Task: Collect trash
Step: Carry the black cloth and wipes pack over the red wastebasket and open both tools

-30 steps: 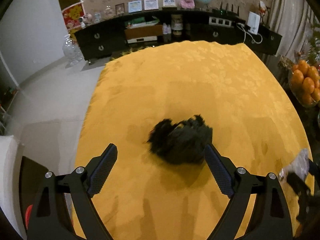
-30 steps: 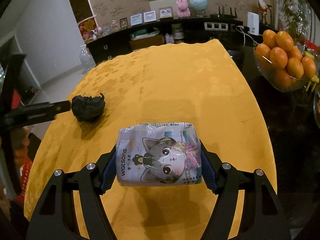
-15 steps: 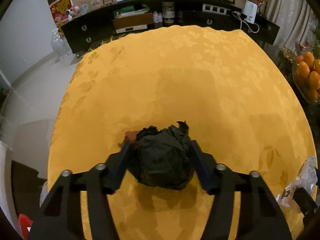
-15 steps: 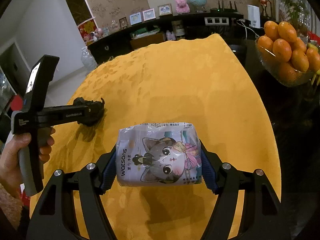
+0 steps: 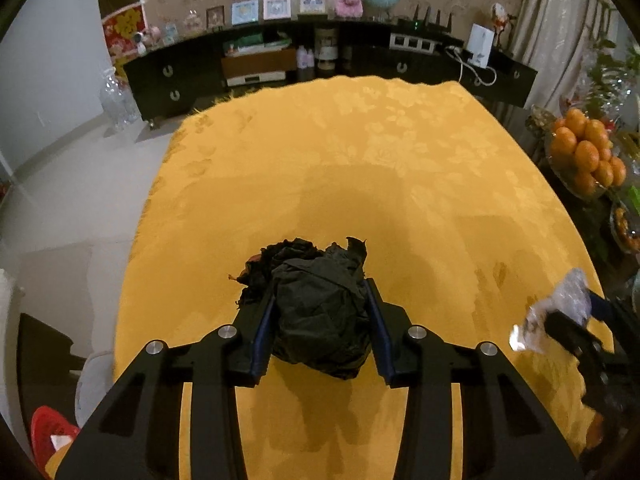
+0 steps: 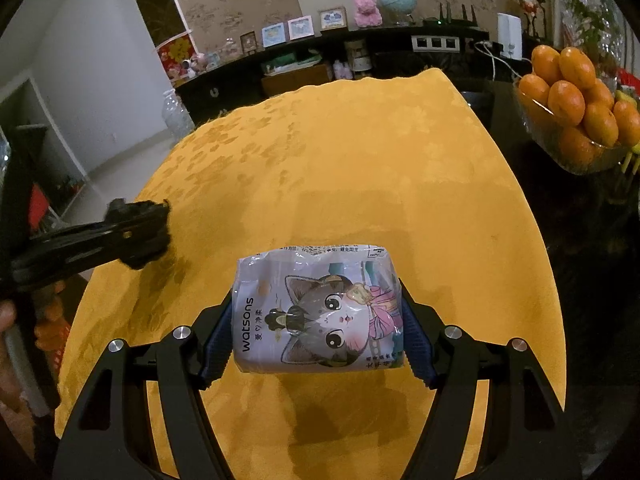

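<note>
Fingers of my left gripper point(image 5: 320, 308) are closing on the crumpled black bag point(image 5: 320, 312) over the yellow tabletop point(image 5: 360, 160), while my right gripper point(image 6: 316, 316) is clamping the Watsons tissue pack point(image 6: 316, 312).

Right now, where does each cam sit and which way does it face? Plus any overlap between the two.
Left wrist: on the left gripper, angled down across the yellow tablecloth toward the dark sideboard; own fingers show, jaws closing on the black crumpled bag.
Right wrist: on the right gripper, same downward-forward aim; fingers clamp the cat-print tissue pack; a hand shows at the left edge.
Shared: tablecloth, sideboard, bowl of oranges; each view catches the other gripper and its load.
</note>
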Demonstrator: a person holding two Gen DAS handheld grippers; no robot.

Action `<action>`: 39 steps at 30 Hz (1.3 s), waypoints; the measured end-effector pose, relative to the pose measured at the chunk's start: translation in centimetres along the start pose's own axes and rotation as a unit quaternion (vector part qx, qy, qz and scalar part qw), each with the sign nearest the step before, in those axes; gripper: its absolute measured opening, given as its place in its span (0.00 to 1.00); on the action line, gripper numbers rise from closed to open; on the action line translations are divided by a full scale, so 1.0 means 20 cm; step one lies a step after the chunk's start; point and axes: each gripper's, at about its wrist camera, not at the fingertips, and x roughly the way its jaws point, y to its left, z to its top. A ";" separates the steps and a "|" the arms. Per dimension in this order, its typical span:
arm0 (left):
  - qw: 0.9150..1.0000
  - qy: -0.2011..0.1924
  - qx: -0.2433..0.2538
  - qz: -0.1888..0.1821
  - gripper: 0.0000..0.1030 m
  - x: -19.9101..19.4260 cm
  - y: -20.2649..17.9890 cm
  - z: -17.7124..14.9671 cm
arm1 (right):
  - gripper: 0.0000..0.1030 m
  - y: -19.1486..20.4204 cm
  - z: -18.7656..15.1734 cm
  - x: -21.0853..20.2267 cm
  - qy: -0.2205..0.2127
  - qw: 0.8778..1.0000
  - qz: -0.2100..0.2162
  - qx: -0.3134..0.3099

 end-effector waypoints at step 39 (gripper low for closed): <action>0.978 -0.098 -0.112 0.145 0.38 -0.97 0.74 -0.88 | 0.66 0.40 -0.36 -0.31 -0.041 0.996 -0.037 -0.071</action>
